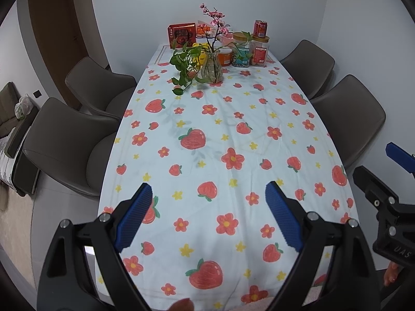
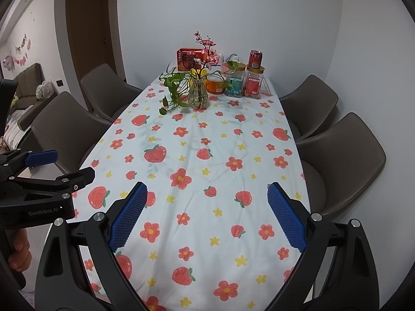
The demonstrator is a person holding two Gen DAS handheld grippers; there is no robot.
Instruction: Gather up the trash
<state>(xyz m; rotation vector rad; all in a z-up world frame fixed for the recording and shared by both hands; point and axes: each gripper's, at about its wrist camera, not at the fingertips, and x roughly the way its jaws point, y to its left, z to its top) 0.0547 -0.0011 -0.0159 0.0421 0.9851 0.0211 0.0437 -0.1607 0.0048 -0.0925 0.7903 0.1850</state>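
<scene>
Both my grippers hang spread and empty over the strawberry tablecloth [image 1: 220,134] — left gripper [image 1: 208,217], right gripper [image 2: 207,216]. The only trash candidate, a red drinks can [image 1: 260,29], stands far ahead atop a jar (probably light, slippery) — grip its sides.

L gripper [image 1: 208,212] fingers apart, R gripper [image 2: 207,211] likewise, side by side

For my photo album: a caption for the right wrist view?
Open right gripper above the strawberry tablecloth, vase and jars beyond.
</scene>
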